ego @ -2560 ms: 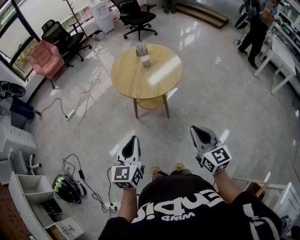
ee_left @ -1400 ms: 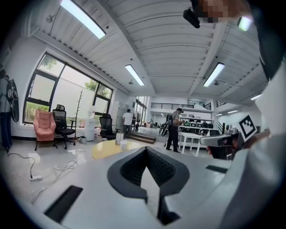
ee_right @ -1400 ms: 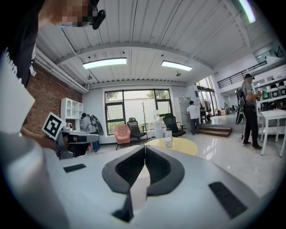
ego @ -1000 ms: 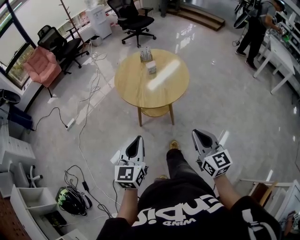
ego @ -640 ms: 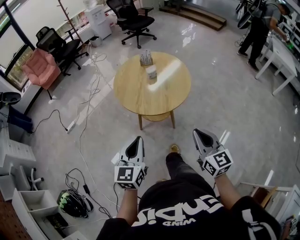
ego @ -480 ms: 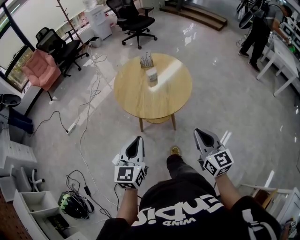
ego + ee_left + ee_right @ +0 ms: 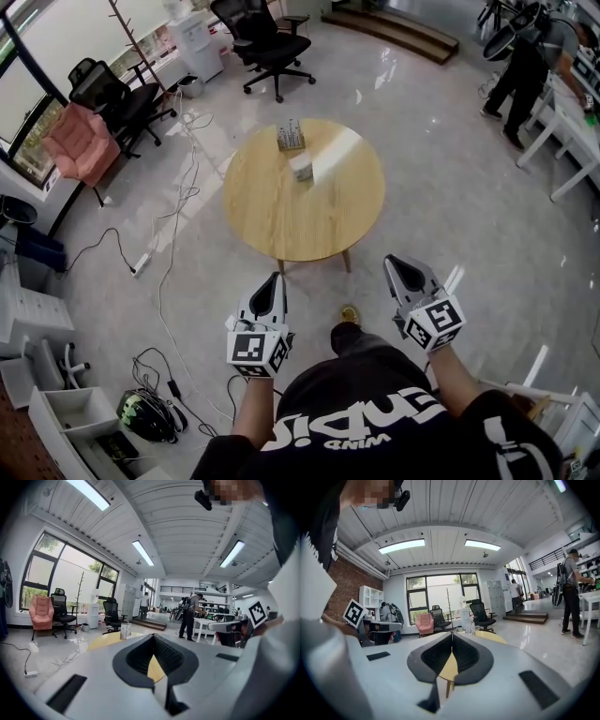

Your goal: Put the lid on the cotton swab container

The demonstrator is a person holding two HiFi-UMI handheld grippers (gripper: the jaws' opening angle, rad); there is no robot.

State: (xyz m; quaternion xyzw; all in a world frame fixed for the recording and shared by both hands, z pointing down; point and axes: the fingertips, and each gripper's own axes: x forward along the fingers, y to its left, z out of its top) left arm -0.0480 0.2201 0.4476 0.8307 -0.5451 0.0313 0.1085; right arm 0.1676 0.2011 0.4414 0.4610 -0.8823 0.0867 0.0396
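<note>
A round wooden table [image 7: 309, 202] stands ahead of me on the shiny floor. Near its far edge is a clear cotton swab container [image 7: 291, 136] with sticks showing inside. A small pale lid-like piece [image 7: 302, 167] lies just nearer on the tabletop. My left gripper [image 7: 275, 278] and right gripper [image 7: 393, 262] hover at waist height, well short of the table, both shut and empty. The left gripper view has its closed jaws [image 7: 152, 636] pointing at the table, with the container [image 7: 125, 631] beyond. In the right gripper view the jaws [image 7: 451, 633] meet at their tips.
Black office chairs [image 7: 267, 42] and a pink armchair [image 7: 78, 141] stand beyond the table at the left. Cables [image 7: 173, 244] trail over the floor on my left, near a helmet [image 7: 142, 412]. A person [image 7: 520, 70] stands by white desks at the far right.
The table has drawn nearer and lower in the head view as I walk towards it. Both grippers keep the same shut pose in front of my body.
</note>
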